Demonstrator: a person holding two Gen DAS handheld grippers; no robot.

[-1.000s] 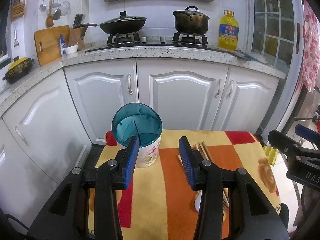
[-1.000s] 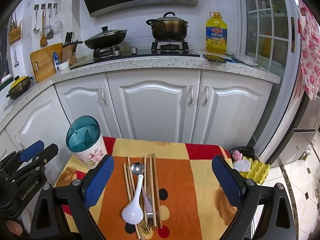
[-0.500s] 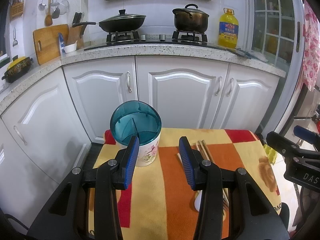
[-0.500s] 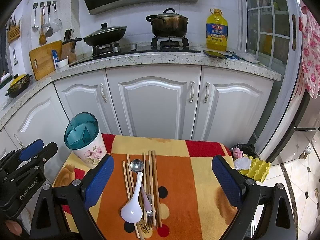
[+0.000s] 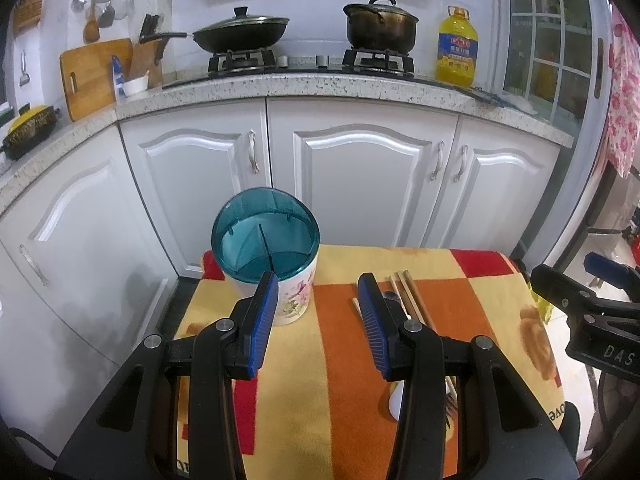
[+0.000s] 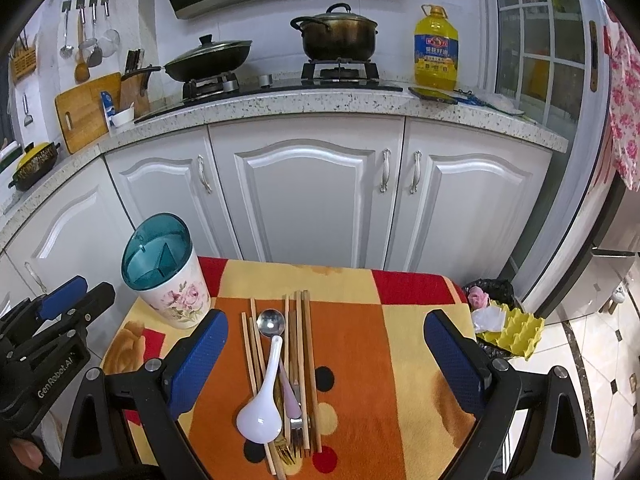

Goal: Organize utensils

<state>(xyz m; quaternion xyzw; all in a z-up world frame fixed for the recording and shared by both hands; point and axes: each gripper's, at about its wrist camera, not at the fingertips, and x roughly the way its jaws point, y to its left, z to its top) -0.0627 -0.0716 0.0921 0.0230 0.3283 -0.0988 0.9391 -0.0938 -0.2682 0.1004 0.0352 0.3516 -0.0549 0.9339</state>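
Observation:
A floral utensil holder (image 6: 172,280) with a teal divided top stands at the table's far left corner; it also shows in the left wrist view (image 5: 270,264). A bundle of utensils lies on the cloth: a white ceramic spoon (image 6: 262,404), a metal spoon (image 6: 271,322), forks (image 6: 295,432) and several wooden chopsticks (image 6: 306,360). My right gripper (image 6: 326,356) is wide open above and around the bundle, holding nothing. My left gripper (image 5: 318,320) is open and empty, just right of the holder, with chopstick tips (image 5: 408,296) behind its right finger.
The table wears a yellow, orange and red cloth (image 6: 360,360). White cabinets (image 6: 304,200) stand close behind it under a counter with a stove, pans and an oil bottle (image 6: 435,48). A black bin with a yellow egg tray (image 6: 510,328) sits at the right.
Both views have shifted slightly: the holder and utensils sit a little lower and closer in frame. Both grippers stay open and empty.

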